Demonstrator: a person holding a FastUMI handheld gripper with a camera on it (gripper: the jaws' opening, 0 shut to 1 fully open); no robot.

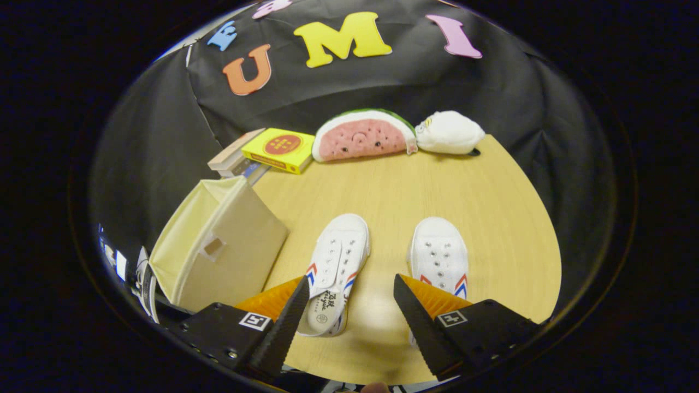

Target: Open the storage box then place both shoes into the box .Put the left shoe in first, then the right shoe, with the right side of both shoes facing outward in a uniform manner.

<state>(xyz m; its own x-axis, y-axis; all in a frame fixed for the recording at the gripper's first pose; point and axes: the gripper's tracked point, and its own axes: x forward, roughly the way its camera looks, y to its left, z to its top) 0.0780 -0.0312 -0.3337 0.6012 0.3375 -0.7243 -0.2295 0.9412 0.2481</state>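
Two shoes sit side by side on the surface [491, 218], toes pointing away: the left shoe [334, 267] nearest the storage box [218, 245], the right shoe [439, 256] beside it. I have the gripper [352, 311] with fingers spread wide and empty, because the box, lying on its side, wants handling first, I judge.
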